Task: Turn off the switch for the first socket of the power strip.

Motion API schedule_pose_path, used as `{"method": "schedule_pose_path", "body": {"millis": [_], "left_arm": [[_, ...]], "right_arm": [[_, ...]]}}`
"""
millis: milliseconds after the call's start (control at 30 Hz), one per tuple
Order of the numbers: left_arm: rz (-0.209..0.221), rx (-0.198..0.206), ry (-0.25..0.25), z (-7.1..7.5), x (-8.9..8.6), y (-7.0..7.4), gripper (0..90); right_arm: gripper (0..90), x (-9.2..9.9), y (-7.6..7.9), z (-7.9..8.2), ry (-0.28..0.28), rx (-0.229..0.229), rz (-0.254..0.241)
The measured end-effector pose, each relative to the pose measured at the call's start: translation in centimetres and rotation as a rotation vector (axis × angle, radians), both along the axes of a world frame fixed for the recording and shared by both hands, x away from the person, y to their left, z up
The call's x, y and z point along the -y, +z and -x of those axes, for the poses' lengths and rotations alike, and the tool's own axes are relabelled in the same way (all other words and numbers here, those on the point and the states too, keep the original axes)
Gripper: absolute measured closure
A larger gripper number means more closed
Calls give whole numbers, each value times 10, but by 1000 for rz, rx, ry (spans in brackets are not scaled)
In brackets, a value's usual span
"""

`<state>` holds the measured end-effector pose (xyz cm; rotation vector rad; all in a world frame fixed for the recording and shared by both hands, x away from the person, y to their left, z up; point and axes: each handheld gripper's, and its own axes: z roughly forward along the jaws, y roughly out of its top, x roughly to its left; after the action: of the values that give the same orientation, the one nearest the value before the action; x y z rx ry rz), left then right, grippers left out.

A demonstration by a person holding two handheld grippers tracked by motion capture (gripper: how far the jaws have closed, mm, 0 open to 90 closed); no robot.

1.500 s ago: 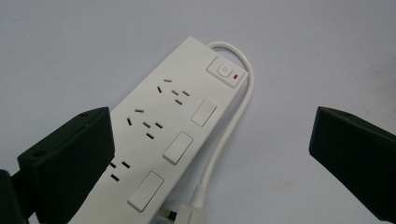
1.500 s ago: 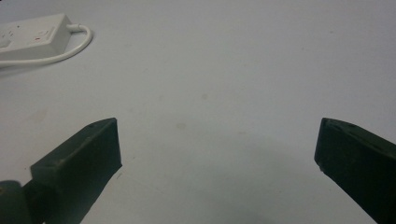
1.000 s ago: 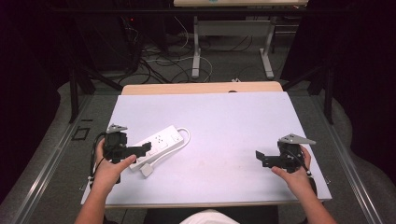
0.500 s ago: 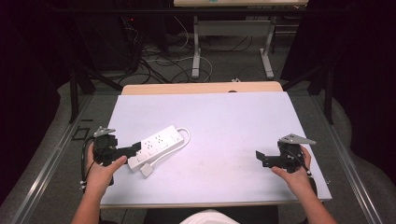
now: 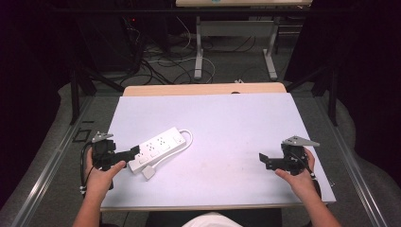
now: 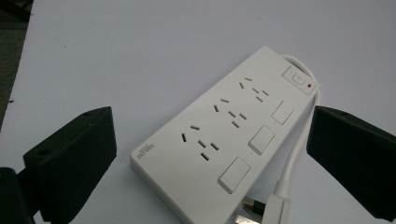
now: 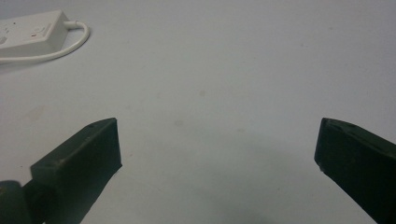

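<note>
The white power strip [image 5: 158,147] lies flat at the lower left of the table [image 5: 227,123] in the high view, running diagonally, its cord [image 5: 187,141] looped round the upper end and back down to a plug [image 5: 148,172] beside the lower end. The left tool [image 5: 128,154] sits at that lower end, jaws wide apart and holding nothing; in the left gripper view the strip [image 6: 224,135] lies between and beyond the two black jaws, untouched.

To take hold well, the person would likely do best to slide the left tool forward until both jaws flank the strip's narrow sides, low to the table, then close squarely across the casing. The cord [image 6: 299,154] and plug [image 6: 275,210] run close along the right-hand jaw in that view and could get pinched or dragged, so that jaw should pass outside or over them.

The right tool [image 5: 263,159] rests at the lower right of the high view, well apart from the strip, jaws also spread and empty. The table between them is bare.
</note>
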<state>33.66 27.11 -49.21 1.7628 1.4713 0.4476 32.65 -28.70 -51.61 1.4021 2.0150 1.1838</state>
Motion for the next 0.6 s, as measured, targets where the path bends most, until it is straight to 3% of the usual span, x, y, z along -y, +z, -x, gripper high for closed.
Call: {"method": "schedule_pose_path", "body": {"millis": [600], "left_arm": [[-33,-20,3,-3,0,-15,13]], "right_arm": [[0,1,-1,-1,-1,10,11]]}}
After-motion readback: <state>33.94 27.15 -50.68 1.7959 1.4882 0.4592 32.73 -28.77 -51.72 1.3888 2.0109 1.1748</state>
